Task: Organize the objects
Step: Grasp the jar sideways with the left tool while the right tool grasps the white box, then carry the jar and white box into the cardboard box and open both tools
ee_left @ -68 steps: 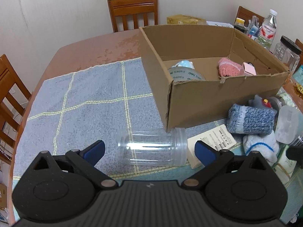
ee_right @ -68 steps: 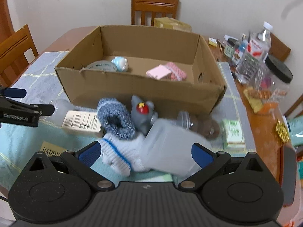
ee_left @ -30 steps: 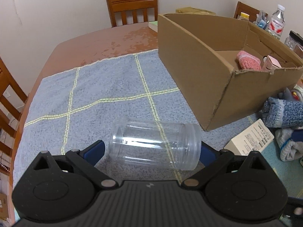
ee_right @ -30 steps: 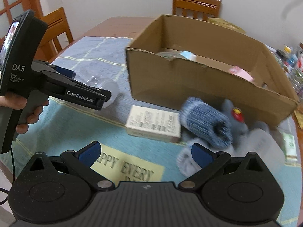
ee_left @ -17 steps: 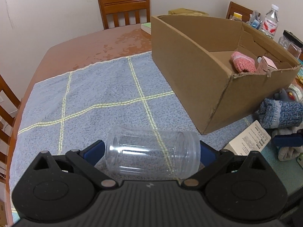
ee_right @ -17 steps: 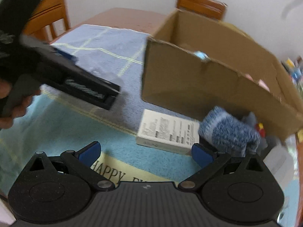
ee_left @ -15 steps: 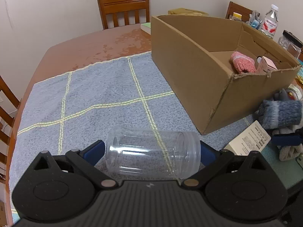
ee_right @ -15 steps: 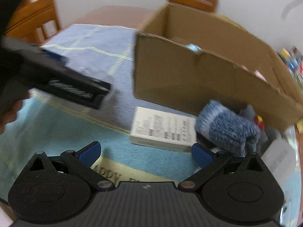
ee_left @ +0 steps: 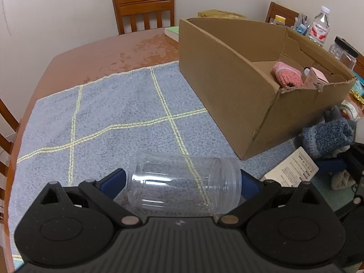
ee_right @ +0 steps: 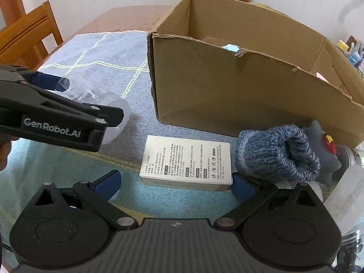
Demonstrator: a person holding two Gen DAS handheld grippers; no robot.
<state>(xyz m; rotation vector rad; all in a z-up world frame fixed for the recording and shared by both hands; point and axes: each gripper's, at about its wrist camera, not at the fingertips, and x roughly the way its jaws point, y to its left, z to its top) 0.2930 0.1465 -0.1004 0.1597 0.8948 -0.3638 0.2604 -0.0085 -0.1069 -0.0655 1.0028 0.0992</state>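
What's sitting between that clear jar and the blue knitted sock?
A flat white box printed with small text lies between the jar and the sock; the right wrist view shows it best.

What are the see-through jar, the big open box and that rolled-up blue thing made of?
The jar looks like clear, glossy plastic: the cloth shows through it, with bright glints. The box is matte brown cardboard, torn along its rim. The blue roll looks like a fuzzy knitted sock, probably wool or acrylic.
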